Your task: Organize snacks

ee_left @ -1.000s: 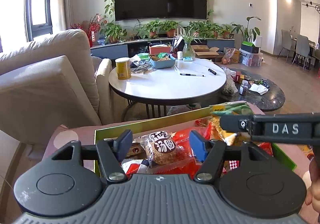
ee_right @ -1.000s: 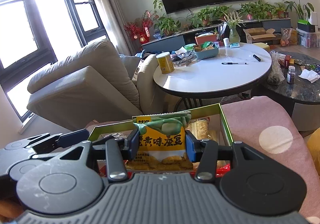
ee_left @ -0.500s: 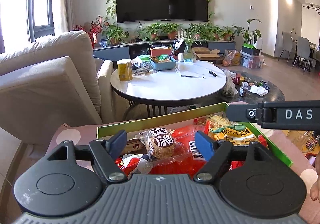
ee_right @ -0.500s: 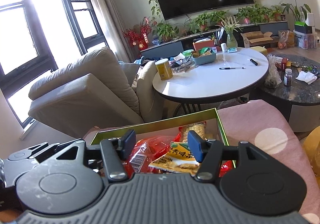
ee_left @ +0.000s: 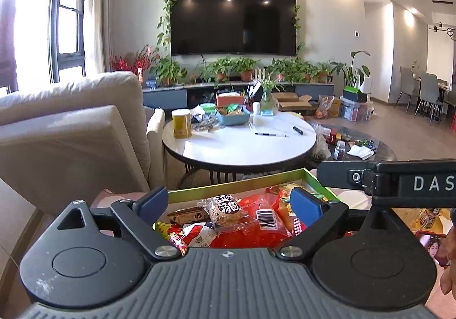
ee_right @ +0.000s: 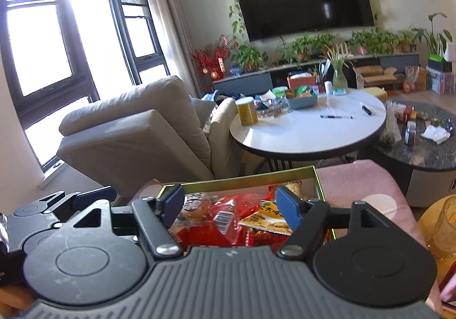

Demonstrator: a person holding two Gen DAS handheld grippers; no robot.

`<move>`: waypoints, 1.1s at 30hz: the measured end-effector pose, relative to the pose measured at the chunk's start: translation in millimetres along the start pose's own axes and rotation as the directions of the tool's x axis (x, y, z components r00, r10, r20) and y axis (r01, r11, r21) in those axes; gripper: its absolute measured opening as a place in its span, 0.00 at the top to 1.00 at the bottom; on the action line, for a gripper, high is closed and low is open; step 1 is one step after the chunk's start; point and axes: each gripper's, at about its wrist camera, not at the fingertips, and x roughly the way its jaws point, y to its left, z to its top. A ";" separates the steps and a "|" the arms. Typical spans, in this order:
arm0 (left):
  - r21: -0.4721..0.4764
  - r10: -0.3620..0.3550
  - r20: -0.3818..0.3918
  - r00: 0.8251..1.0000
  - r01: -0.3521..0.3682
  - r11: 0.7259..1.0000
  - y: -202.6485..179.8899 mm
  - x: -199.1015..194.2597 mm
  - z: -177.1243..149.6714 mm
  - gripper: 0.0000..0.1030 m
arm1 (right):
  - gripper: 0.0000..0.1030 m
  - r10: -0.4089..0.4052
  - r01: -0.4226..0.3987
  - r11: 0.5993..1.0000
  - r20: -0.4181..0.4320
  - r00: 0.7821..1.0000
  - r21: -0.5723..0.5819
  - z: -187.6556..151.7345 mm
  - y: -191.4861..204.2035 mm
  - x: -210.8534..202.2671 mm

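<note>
Both grippers hang over the green box (ee_left: pixel 236 186) of snacks, which lies on a pink dotted cloth (ee_right: pixel 359 176). The left gripper (ee_left: pixel 229 203) has its jaws wide apart and empty, above a round cake packet (ee_left: pixel 226 208). The right gripper (ee_right: pixel 230 205) is also spread wide and holds nothing; under it lie a red bag (ee_right: pixel 228 216) and a yellow snack packet (ee_right: pixel 266 218).

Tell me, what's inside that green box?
The green box holds snack packets: a round cake packet, a red bag and a yellow chip packet. Whatever lies beneath them is covered.
</note>
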 end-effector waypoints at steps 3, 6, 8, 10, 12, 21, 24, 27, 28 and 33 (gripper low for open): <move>0.003 0.019 0.024 1.000 -0.020 1.000 -2.8 -18.7 1.8 0.01 | 0.22 -0.001 0.001 1.000 0.024 1.000 -0.013 1.4 5.2 -13.0; 0.009 0.020 0.066 0.998 -0.021 1.000 -6.7 -40.0 4.7 0.00 | 0.22 0.000 0.001 1.000 0.047 0.999 -0.022 0.9 9.5 -27.4; 0.014 0.017 0.082 0.996 -0.019 1.000 -9.7 -52.9 6.0 0.00 | 0.22 0.001 0.000 1.000 0.059 0.998 -0.025 0.9 11.5 -37.3; 0.017 0.022 0.100 0.995 -0.024 1.000 -12.9 -65.5 4.9 0.00 | 0.22 -0.003 0.004 1.000 0.074 0.997 -0.025 1.2 13.8 -47.0; 0.021 0.028 0.114 0.993 -0.031 0.999 -15.3 -76.3 2.1 0.00 | 0.22 -0.002 0.005 1.000 0.087 0.996 -0.029 -0.6 17.0 -57.7; -0.012 0.066 0.087 0.994 -0.065 0.998 -13.3 -108.9 -21.4 0.00 | 0.22 -0.010 0.015 0.999 0.108 0.994 -0.046 -18.9 33.5 -85.0; -0.048 0.083 0.072 0.994 -0.079 0.996 -7.4 -115.4 -29.0 0.00 | 0.22 -0.006 0.011 0.999 0.098 0.995 -0.053 -25.5 38.5 -91.1; -0.081 0.102 0.059 0.993 -0.097 0.992 -2.6 -121.7 -38.2 0.00 | 0.22 -0.007 0.012 0.998 0.088 0.996 -0.060 -32.4 44.8 -94.4; -0.089 0.104 0.051 0.993 -0.099 0.991 -0.7 -122.5 -40.9 0.00 | 0.22 -0.008 0.014 0.998 0.084 0.996 -0.066 -35.3 47.2 -95.8; -0.110 0.118 0.042 0.992 -0.113 0.988 5.5 -129.6 -50.8 0.00 | 0.22 -0.022 0.028 0.996 0.067 0.997 -0.088 -48.0 54.5 -98.5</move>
